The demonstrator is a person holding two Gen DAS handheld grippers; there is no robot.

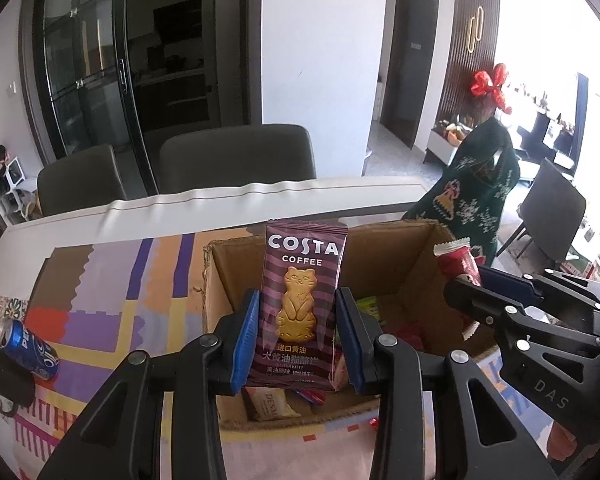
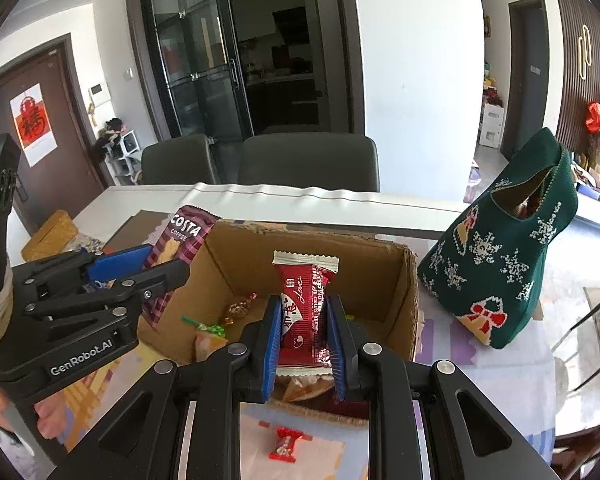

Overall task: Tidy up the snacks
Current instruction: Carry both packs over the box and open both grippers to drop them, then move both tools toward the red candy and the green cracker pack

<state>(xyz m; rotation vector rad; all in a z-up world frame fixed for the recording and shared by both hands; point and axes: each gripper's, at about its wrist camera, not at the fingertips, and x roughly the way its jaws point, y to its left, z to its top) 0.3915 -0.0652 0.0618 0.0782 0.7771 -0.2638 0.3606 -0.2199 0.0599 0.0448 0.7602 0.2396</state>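
"COSTA COFFEE" packet (image 1: 303,304), "Love" packet (image 2: 305,312)

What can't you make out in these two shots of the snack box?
- Cardboard box floor, left wrist view: hidden behind the Costa packet and left tongs.
- Green knitted bag contents, right wrist view: opening too dark.
- Small red candy: print too small.

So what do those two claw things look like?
Both are chunky black plastic with silver round bolts and triangle-shaped holes in the arms. Each claw, left and right, has bright blue ribbed pads inside its fingers. One has "GenRobot.AI" in white on its side, the other has raised letters "DAS". A pale band wraps the left handle.
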